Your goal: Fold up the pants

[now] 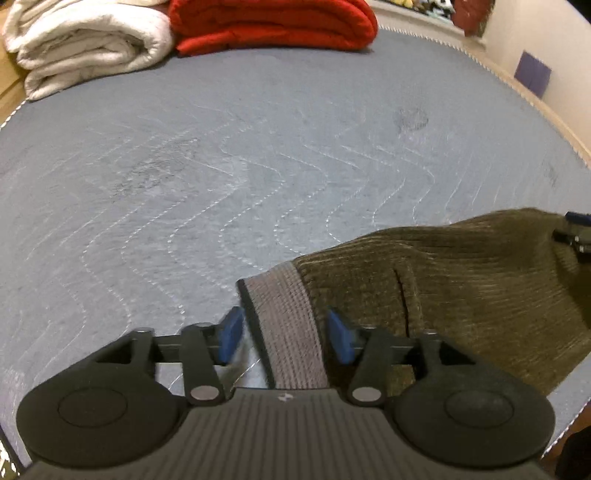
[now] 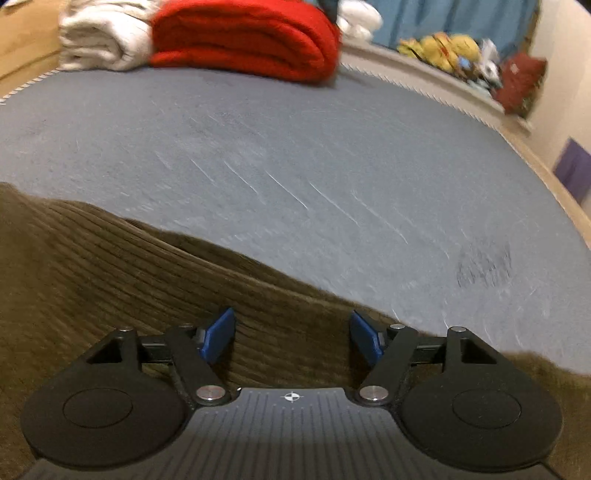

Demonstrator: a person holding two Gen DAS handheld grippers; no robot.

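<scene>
Olive corduroy pants point(image 1: 461, 280) with a grey ribbed waistband point(image 1: 291, 325) lie on the grey quilted blanket point(image 1: 258, 166). My left gripper point(image 1: 286, 336) is open, its blue pads on either side of the waistband. My right gripper point(image 2: 293, 336) is open just above the pants point(image 2: 110, 266), near their far edge. The right gripper's tip also shows at the right edge of the left wrist view point(image 1: 576, 232).
A folded white blanket point(image 1: 81, 40) and a folded red blanket point(image 1: 273, 26) sit at the far edge. A wooden rim and a wall point(image 1: 546, 48) run along the right. Toys point(image 2: 443, 48) lie beyond the far right edge.
</scene>
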